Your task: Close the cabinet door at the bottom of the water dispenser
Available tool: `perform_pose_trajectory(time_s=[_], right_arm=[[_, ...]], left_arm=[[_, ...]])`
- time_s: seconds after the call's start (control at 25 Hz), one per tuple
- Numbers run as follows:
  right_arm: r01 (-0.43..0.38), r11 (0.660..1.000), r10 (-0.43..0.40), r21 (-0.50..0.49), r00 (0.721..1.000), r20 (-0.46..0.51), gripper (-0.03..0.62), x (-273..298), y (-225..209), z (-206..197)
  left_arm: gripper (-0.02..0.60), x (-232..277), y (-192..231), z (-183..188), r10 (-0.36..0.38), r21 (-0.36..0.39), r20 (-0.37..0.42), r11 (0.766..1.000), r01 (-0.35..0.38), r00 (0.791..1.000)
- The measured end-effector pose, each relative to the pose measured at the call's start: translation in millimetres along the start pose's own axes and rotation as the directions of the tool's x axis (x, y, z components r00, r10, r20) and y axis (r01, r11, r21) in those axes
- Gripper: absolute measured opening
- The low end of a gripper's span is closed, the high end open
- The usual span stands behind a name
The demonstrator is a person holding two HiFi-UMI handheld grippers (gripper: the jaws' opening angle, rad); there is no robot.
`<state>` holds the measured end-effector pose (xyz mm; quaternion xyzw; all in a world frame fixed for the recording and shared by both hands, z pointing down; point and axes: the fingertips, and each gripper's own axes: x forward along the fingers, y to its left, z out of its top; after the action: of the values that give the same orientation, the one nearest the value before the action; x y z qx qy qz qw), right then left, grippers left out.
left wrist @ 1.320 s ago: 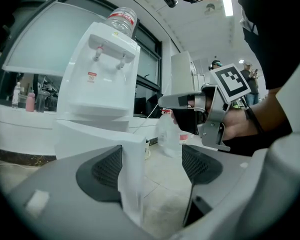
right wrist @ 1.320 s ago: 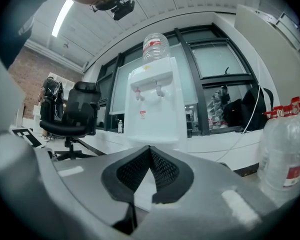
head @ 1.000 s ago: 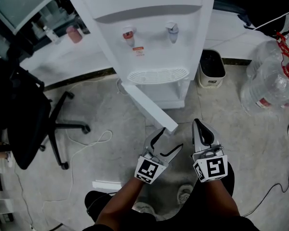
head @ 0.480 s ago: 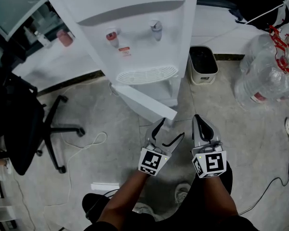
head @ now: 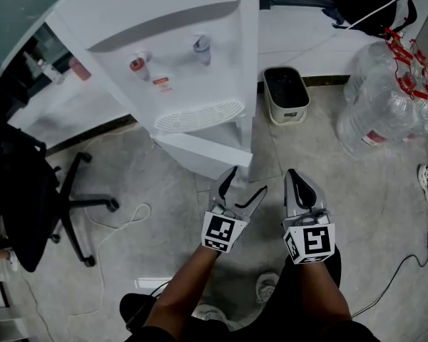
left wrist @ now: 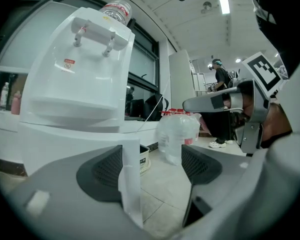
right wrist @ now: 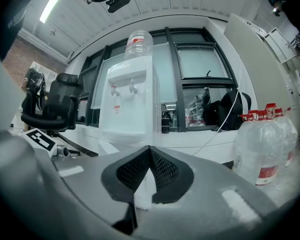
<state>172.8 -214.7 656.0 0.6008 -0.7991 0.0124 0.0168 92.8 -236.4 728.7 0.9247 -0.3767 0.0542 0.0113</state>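
Progress over the last second: the cabinet door [head: 203, 150] at the bottom of the white water dispenser [head: 171, 63] has swung inward. A moment ago it jutted steeply out toward us. Now it lies at a shallow angle to the dispenser's front, and both grippers have followed it forward. We judge the closing well under way but unfinished, since a wedge-shaped gap still shows behind the door on its right side.

The door is an upright white panel, seen from above along its top edge. That edge is its long axis in the head view. It runs left to right, from the hinge side at the dispenser's left corner to the free edge, which points right and slightly near, toward us.

The left gripper [head: 247, 180] has its jaws spread wide, pinching nothing. In the left gripper view the door's free edge [left wrist: 130, 184] stands between them, close against the left pad; whether it touches we cannot tell. The right gripper [head: 294, 180] is just beside it on the right, jaws pressed together and empty, pointing at the dispenser's right front corner.

A dark waste bin [head: 285, 95] stands right of the dispenser, with large water bottles [head: 385, 91] farther right. An office chair [head: 28, 191] is at the left.
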Motion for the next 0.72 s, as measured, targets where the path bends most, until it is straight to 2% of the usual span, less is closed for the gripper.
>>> perform_pose_trajectory(time_s=[0.32,0.72], right_arm=[[0.034,0.999,-0.034,0.023,0.999,0.000,0.003,-1,-16,0],[-0.004,1.000,0.004,-0.003,1.000,-0.011,0.003,3,1,-4]], left_arm=[[0.377,26,9,4,0.009,0.017,0.010,1.000,-0.009,1.000],[0.374,54,22,6,-0.010,0.035,0.002,0.999,0.010,1.000]])
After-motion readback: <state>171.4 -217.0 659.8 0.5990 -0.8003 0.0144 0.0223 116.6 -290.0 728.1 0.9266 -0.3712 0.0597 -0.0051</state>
